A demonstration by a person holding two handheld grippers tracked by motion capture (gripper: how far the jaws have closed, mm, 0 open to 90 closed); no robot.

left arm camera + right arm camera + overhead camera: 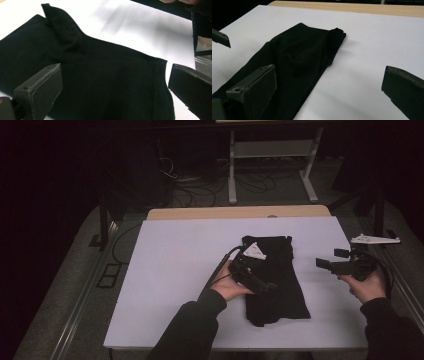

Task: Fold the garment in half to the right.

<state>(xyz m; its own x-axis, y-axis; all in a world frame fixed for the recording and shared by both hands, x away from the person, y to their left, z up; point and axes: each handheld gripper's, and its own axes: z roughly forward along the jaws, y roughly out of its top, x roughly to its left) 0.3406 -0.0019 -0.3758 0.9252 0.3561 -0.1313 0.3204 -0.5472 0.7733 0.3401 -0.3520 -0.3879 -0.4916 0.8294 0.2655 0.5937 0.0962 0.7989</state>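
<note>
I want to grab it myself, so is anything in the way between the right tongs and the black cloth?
No, nothing visible. Bare white table lies between the open right tongs and the black cloth.

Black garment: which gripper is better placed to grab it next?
Left, likely. The left gripper hangs open right over the folded black garment; the right gripper, also open, sits off to the side over bare white table.
</note>
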